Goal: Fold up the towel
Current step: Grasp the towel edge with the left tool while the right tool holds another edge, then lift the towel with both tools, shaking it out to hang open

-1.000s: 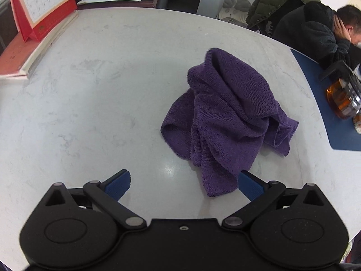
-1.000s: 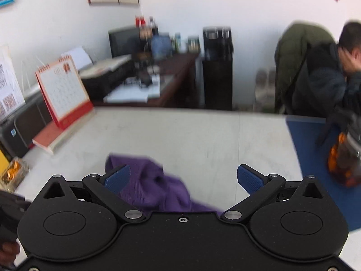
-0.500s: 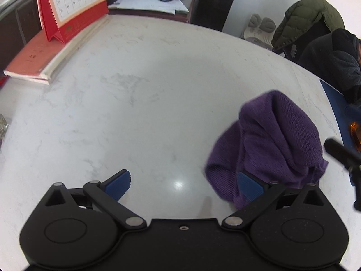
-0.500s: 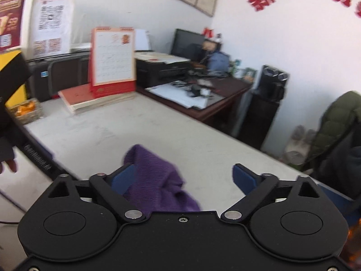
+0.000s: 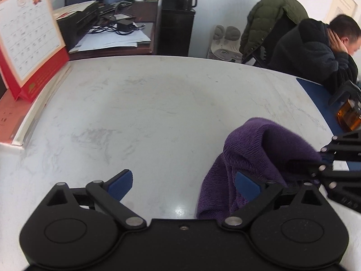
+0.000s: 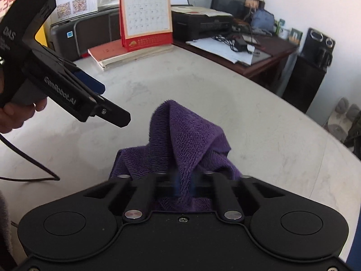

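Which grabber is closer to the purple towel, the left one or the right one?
Right. The right gripper has its jaws shut on the purple towel, pinching a fold. The left gripper is open beside it, one finger against the cloth, holding nothing.

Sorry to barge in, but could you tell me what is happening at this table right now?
A person with a handheld gripper in each hand is starting to fold a purple towel on the white table. The right gripper has its fingers shut on a bunched part of the towel, which is crumpled, not folded. The left gripper is open beside the towel, holding nothing.
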Demonstrator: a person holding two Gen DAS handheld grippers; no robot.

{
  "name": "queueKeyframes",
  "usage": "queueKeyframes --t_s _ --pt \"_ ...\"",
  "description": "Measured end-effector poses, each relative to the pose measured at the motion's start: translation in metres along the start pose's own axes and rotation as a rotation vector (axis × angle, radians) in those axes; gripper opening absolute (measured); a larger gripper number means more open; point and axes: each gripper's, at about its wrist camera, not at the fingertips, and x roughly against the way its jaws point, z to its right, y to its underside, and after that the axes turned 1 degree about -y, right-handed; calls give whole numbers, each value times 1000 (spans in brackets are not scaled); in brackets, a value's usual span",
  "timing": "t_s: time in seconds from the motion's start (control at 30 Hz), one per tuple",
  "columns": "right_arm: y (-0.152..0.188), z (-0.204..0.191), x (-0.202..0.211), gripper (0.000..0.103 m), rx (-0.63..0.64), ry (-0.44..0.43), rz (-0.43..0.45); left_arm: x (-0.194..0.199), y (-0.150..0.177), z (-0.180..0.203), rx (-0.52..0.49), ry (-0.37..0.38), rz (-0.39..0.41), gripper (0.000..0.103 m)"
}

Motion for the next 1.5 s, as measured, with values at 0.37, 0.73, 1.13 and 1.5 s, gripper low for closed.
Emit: queueKeyframes --t_s 0.37,0.73,1.13,1.5 --pt "25 41 38 4 -183 92 15 -38 -1 34 -154 176 -84 91" --pt "24 40 52 4 -239 79 32 -56 2 48 -167 221 -162 43" --pt "14 29 85 4 -241 72 120 -11 -9 49 -84 260 -61 19" --pt "3 29 137 4 -266 93 288 57 -31 58 -105 291 123 17"
